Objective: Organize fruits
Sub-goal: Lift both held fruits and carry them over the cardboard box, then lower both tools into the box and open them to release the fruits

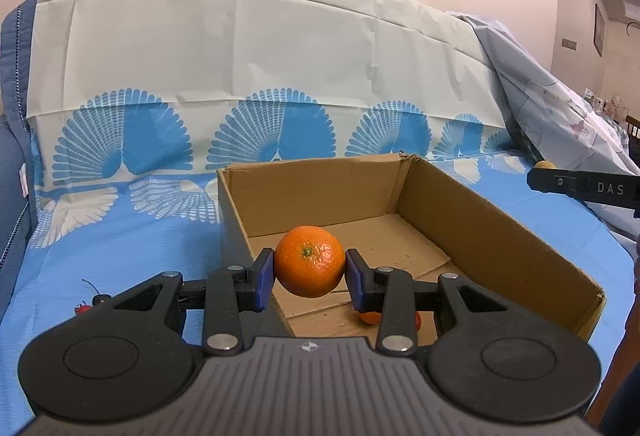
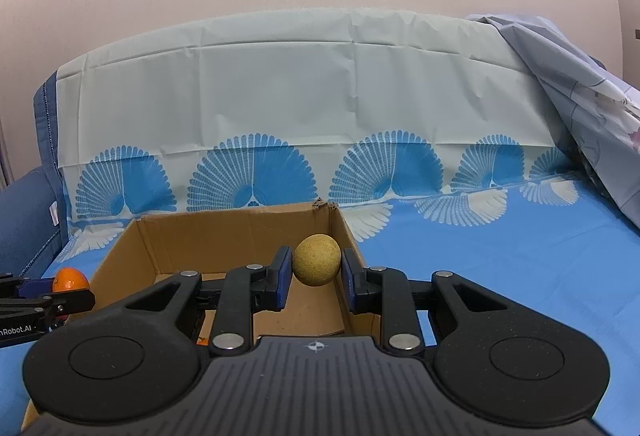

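My left gripper point(image 1: 310, 274) is shut on an orange mandarin point(image 1: 310, 261) and holds it above the near left corner of an open cardboard box point(image 1: 500, 232). Another orange fruit point(image 1: 370, 317) lies on the box floor, mostly hidden behind my right finger. My right gripper point(image 2: 316, 272) is shut on a yellow-brown round fruit point(image 2: 318, 259) and holds it over the right side of the box point(image 2: 192, 236). The left gripper with the mandarin point(image 2: 70, 279) shows at the left edge of the right wrist view. The right gripper's finger point(image 1: 580, 188) shows at the right edge of the left wrist view.
The box stands on a surface covered by a blue cloth with white fan patterns point(image 2: 520, 260). The cloth rises behind the box as a white backrest point(image 1: 240, 48). A small red cherry-like thing point(image 1: 84, 309) lies on the cloth left of the box. A pale crumpled sheet point(image 2: 580, 116) hangs at the right.
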Available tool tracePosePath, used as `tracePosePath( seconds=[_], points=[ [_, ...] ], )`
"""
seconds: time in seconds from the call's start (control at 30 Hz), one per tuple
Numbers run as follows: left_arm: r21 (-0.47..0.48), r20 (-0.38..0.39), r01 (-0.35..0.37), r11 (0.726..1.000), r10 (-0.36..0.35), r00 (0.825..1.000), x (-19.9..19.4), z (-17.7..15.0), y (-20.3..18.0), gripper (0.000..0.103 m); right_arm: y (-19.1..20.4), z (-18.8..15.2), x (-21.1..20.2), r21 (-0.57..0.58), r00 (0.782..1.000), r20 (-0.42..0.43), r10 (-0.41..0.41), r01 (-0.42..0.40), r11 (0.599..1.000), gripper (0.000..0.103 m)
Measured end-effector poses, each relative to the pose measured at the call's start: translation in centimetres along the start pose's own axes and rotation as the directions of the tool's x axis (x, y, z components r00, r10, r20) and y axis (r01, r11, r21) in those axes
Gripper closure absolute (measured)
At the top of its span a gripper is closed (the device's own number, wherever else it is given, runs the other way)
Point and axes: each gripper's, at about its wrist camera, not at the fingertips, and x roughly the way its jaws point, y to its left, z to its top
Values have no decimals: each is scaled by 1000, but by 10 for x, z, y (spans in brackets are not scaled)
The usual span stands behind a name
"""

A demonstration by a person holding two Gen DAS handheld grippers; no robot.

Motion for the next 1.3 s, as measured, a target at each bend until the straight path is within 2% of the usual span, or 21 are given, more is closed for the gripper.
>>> tracePosePath(
  seconds=[0.37,0.73,1.3],
  points=[
    [2,3,36,999,-36,999,3,0,-8,61,8,-1,6,-20,1000,-12,11,-11,1000,76],
    [105,-13,101,989,-100,995,2,-9,-31,61,11,-2,9,-31,1000,-26,13,-13,999,76],
    [130,-20,101,986,-100,995,5,-12,-36,61,16,-2,10,-39,999,-32,17,-18,999,76]
  ],
)
